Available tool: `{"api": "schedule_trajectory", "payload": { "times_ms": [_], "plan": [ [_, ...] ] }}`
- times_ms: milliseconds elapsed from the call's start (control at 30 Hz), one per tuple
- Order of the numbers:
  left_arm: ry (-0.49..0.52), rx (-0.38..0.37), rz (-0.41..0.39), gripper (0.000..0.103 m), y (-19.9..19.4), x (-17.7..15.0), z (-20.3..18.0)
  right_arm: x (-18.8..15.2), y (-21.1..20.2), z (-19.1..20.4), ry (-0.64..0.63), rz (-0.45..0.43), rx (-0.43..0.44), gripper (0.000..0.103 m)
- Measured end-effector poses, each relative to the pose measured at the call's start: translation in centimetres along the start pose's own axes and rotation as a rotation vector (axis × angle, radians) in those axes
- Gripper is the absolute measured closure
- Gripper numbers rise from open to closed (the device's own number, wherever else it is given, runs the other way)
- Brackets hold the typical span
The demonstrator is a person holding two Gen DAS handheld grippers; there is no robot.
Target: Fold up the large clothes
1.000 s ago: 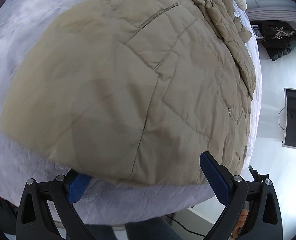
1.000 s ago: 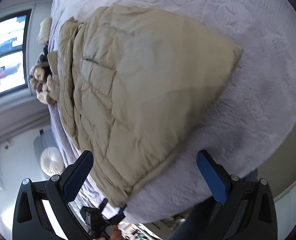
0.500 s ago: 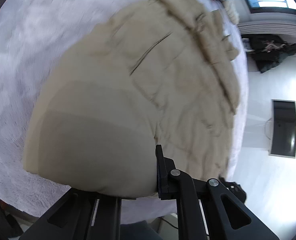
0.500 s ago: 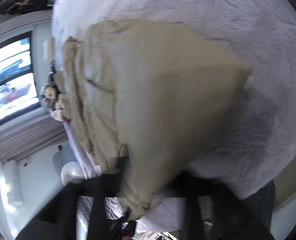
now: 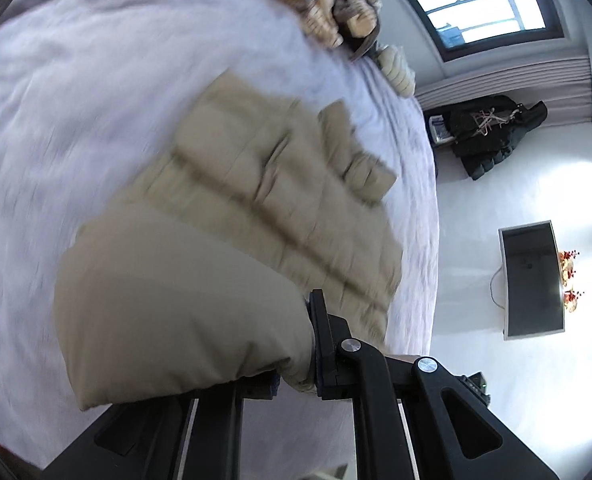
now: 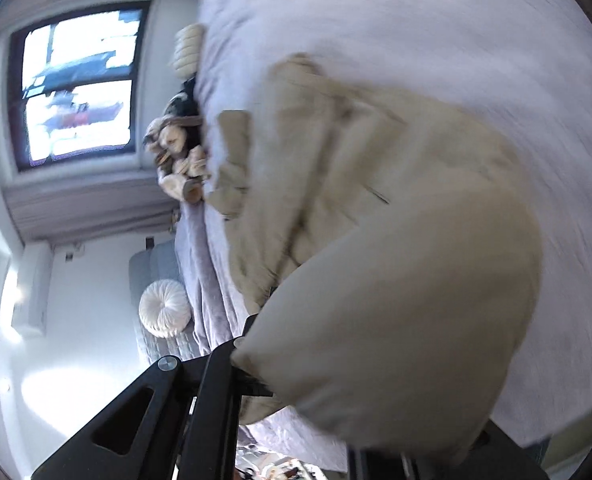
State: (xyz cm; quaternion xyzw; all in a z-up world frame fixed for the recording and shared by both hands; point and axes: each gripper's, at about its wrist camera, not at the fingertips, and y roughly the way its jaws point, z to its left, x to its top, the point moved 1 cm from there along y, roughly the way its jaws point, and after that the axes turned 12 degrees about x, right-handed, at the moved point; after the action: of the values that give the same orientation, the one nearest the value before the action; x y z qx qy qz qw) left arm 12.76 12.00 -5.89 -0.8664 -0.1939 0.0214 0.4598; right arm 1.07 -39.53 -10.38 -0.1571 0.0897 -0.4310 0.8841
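Bed [image 5: 56,128]: covered in pale lilac plush, filling most of both views and carrying every item below.

Beige puffer jacket [image 5: 280,208]: lying spread on the bed, its quilted far part resting on the cover, its smooth near hem lifting off the cover and bulging toward both cameras. Blur is softening the detail.

Left gripper [image 5: 296,376]: its jaws are sitting closed tight on the jacket's hem, fabric bunching between the black fingers [image 5: 323,344].

Right gripper [image 6: 264,384]: the raised fold of the jacket [image 6: 395,300] is hiding most of it; the one finger showing is pressing against the fabric at the fold's corner, so the jaws appear to be pinching the hem, though the other finger is hidden from sight.

Window [image 5: 479,12]: showing bright beyond the bed's far end.

Wall screen [image 5: 531,280]: hanging on the white wall, well apart from the bed.

Dark coat [image 5: 491,132]: lying heaped below the window.

Plush toys [image 5: 331,4]: sitting clustered at the bed's far edge.

Round white cushion [image 6: 164,308]: resting beside the bed.
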Motion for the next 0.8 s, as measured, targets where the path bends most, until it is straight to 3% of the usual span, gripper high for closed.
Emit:
{"api": "schedule_trajectory", "payload": {
  "times_ms": [233, 367, 633, 800],
  "plan": [
    [0.056, 0.059, -0.09, 0.09, 1.1, 7.5, -5.6, 7.9, 6.3, 6.9, -0.214, 0.11, -0.042, 0.094],
    [0.064, 0.112, -0.088, 0.09, 4.0, 11.2, -6.1, 11.9, 10.8, 8.7, -0.263, 0.147, -0.098, 0.094],
    [0.102, 0.21, 0.002, 0.09, 13.0, 16.2, -5.1, 16.9, 17.7, 6.1, -0.208, 0.141, -0.209, 0.094],
    [0.164, 0.272, 0.056, 0.089, 15.6, 17.5, -5.6, 18.2, 19.9, 3.9, -0.161, 0.113, -0.259, 0.093]
  ]
}}
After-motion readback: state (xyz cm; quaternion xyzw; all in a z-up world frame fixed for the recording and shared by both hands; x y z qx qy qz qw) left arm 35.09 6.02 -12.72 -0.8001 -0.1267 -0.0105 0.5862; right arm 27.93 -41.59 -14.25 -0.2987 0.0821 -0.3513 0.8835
